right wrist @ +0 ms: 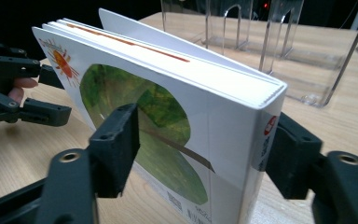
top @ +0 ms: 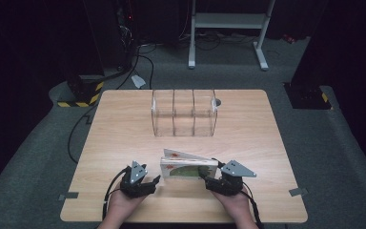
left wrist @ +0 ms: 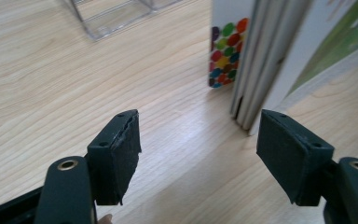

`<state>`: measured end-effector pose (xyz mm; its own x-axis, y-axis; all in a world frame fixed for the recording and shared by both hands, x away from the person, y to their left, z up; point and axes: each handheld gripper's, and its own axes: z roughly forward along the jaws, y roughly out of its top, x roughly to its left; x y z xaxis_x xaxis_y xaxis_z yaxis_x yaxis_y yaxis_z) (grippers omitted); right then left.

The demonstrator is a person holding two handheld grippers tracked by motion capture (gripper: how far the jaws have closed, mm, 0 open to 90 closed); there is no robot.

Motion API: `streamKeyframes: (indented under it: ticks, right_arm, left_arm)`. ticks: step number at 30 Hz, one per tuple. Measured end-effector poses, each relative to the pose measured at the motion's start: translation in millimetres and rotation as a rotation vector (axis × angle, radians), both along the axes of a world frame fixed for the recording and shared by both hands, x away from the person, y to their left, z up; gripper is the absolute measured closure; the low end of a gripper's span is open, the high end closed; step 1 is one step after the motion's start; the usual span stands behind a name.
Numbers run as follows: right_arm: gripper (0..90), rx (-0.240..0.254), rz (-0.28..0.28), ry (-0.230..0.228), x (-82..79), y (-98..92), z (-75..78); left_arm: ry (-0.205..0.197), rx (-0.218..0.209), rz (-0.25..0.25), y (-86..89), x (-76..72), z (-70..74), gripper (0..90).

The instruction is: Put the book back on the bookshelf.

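Book (top: 189, 168) stands on edge, long axis across table, spine gripped by right hand-held gripper (top: 218, 183); left hand-held gripper (top: 148, 185) gapes empty.

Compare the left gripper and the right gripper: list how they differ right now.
The right gripper has its black fingers on either side of the white board book with the green leaf cover, spine end; the left gripper is open on nothing, short of the book's edge. Both rest low at the light wooden table edge.

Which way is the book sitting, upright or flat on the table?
Upright. The book stands on its lower edge on the table, its spine between the right gripper jaws, back cover fanned away from the pages.
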<state>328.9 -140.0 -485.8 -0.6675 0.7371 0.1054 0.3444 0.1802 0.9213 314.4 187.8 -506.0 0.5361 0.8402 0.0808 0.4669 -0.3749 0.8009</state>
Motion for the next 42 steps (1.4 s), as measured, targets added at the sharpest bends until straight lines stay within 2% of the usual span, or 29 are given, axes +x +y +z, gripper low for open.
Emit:
streamKeyframes:
  ticks: [4, 6, 8, 11, 13, 18, 22, 23, 25, 28, 29, 35, 38, 42]
  right_arm:
    - [38.8, -0.008, -0.011, -0.022, -4.1, -0.4, 0.3]
    - [42.1, -0.006, -0.014, -0.022, -6.0, -1.2, -0.1]
    - [46.0, 0.002, -0.012, -0.021, -8.4, -2.2, -0.2]
    - [51.2, -0.005, -0.007, -0.035, -12.9, -2.5, -0.5]
    - [54.7, -0.004, -0.001, -0.043, -15.6, -2.1, -0.8]
    - [64.2, -0.008, 0.020, -0.066, -21.6, -0.6, -2.0]
    - [72.8, -0.023, 0.031, -0.075, -26.8, 2.4, -0.8]
    - [73.3, -0.025, 0.031, -0.072, -27.4, 3.2, -0.4]
    - [73.8, -0.029, 0.033, -0.077, -28.8, 4.4, -0.8]
    - [73.9, -0.044, 0.032, -0.086, -30.1, 5.6, -0.3]
    - [73.9, -0.046, 0.031, -0.088, -30.6, 5.7, -0.3]
    - [74.0, -0.072, -0.001, -0.093, -34.2, 0.8, 1.0]
    - [74.1, -0.071, -0.036, -0.080, -36.3, -7.4, 1.8]
    - [74.0, -0.067, -0.060, -0.079, -36.8, -17.7, 1.9]
  left_arm:
    - [-0.006, 0.033, 0.045, 8.2, 3.7, 0.3, 32.4]
    - [-0.001, 0.027, 0.061, 10.7, 5.2, 0.2, 32.9]
    - [0.015, 0.005, 0.108, 18.5, 10.5, -1.1, 33.4]
    - [0.030, 0.021, 0.143, 23.1, 15.3, -4.2, 33.4]
    - [0.033, 0.031, 0.156, 25.4, 18.3, -6.2, 33.7]
    - [0.064, 0.019, 0.172, 29.5, 24.2, -10.3, 37.3]
    - [0.082, 0.035, 0.173, 28.9, 27.6, -15.0, 37.8]
    - [0.081, 0.047, 0.172, 29.0, 28.5, -16.2, 37.7]
    - [0.079, 0.045, 0.172, 28.8, 28.8, -18.4, 36.9]
    - [0.074, 0.034, 0.176, 29.8, 28.7, -19.7, 36.0]
    - [0.069, 0.017, 0.184, 30.0, 28.6, -21.0, 35.1]
    - [0.091, -0.014, 0.216, 33.7, 25.4, -21.8, 31.7]
    - [0.086, -0.006, 0.211, 34.1, 21.6, -21.8, 30.7]
    - [0.069, 0.029, 0.192, 40.0, 17.0, -21.6, 26.9]
